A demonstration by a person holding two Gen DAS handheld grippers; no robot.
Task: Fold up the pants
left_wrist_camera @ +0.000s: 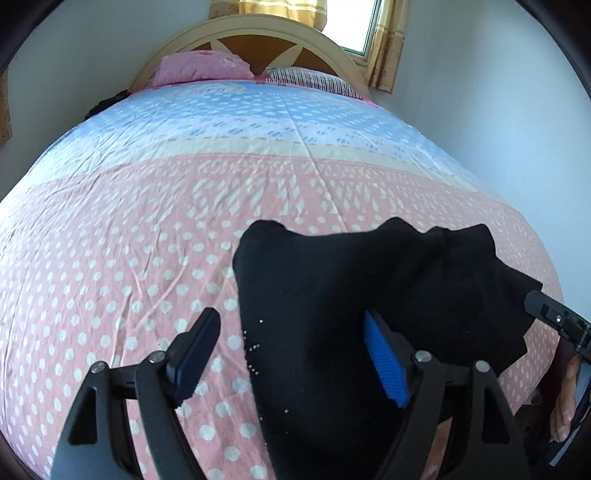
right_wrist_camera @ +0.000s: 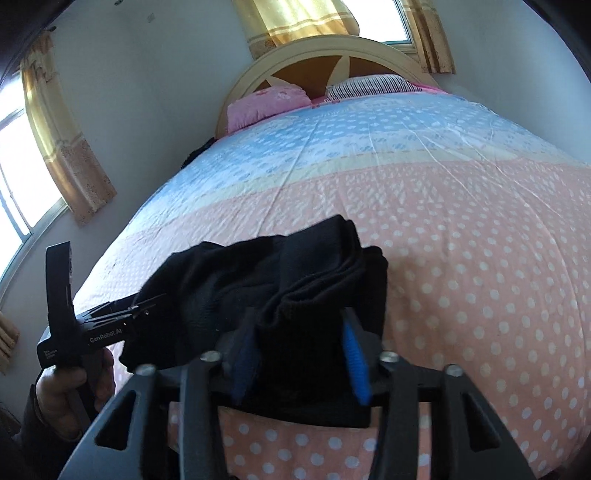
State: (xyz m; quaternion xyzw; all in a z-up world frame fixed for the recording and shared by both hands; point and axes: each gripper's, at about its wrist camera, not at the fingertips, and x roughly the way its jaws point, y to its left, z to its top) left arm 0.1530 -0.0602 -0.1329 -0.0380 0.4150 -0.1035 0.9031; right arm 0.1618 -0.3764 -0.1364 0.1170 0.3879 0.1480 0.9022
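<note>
Black pants (left_wrist_camera: 332,295) lie bunched on the pink dotted bedspread (left_wrist_camera: 110,258) near the bed's front edge. My left gripper (left_wrist_camera: 291,339) stands open over their left edge; the cloth passes between the fingers, and the blue pads (left_wrist_camera: 384,362) do not press on it. In the right wrist view my right gripper (right_wrist_camera: 299,354) is shut on a thick bunch of the pants (right_wrist_camera: 295,269), with fabric filling the gap between its blue pads (right_wrist_camera: 354,358). The right gripper's tip (left_wrist_camera: 554,317) shows at the pants' right edge in the left wrist view.
The bed runs away to a curved headboard (left_wrist_camera: 258,33), with a pink pillow (left_wrist_camera: 199,66) and a striped pillow (left_wrist_camera: 310,79). White walls close in on both sides. A curtained window (right_wrist_camera: 22,155) is at the left. A hand (right_wrist_camera: 70,391) holds the left gripper's handle (right_wrist_camera: 85,332).
</note>
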